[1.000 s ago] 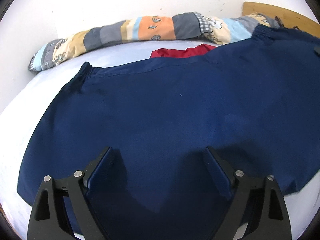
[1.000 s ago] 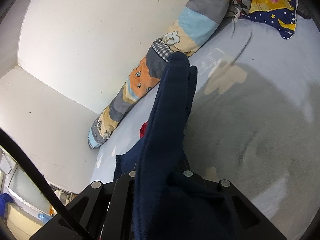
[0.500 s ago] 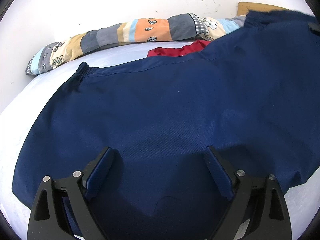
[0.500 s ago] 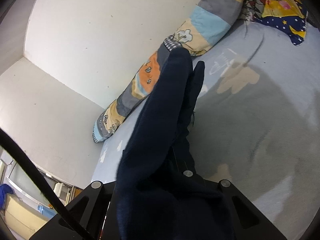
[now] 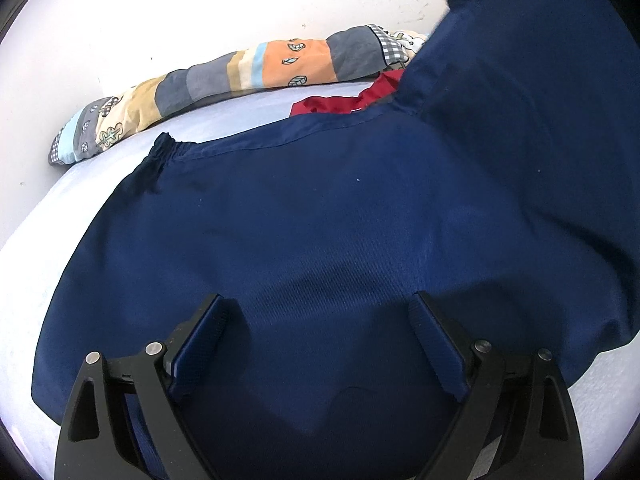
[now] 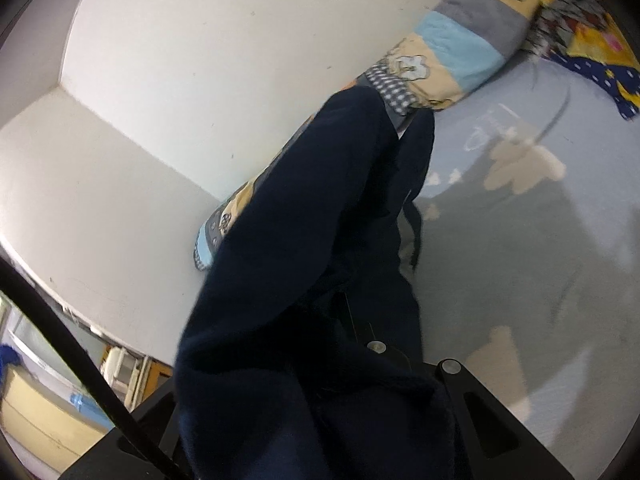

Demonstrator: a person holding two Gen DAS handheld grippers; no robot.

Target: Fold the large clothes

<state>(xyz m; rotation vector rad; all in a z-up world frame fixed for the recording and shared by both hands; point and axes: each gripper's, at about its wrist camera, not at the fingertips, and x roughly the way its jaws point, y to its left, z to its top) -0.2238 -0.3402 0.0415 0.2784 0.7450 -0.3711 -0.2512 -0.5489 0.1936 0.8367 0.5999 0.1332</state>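
A big navy garment (image 5: 320, 208) lies spread across the pale bed (image 5: 36, 240), its gathered waistband towards the wall. The right side of it is lifted off the sheet, rising as a broad flap at the right edge of the left wrist view. The right gripper (image 6: 360, 320) has its fingers clamped together on a bunched fold of that same navy cloth, which drapes thickly over the tool and hides most of the fingertips. The left gripper (image 5: 320, 344) hangs just above the near hem with its fingers wide apart and holding nothing; I cannot tell whether they touch the fabric.

I take this to be a fold of the right half across the left.

What worries me is that nothing pins the flat half. If the right hand carries its flap across, the whole garment may slide over the smooth sheet instead of creasing, and the fold line would land crooked. The grip is also on a wad, not on a clean edge, so the flap could come down twisted or doubled, with the hem hidden underneath. A red garment (image 5: 344, 100) lies just beyond the waistband, partly under the lifted cloth, and the patchwork bolster (image 5: 224, 76) sits along the wall behind it; a wide swing could snag the red piece and drag it into the fold.
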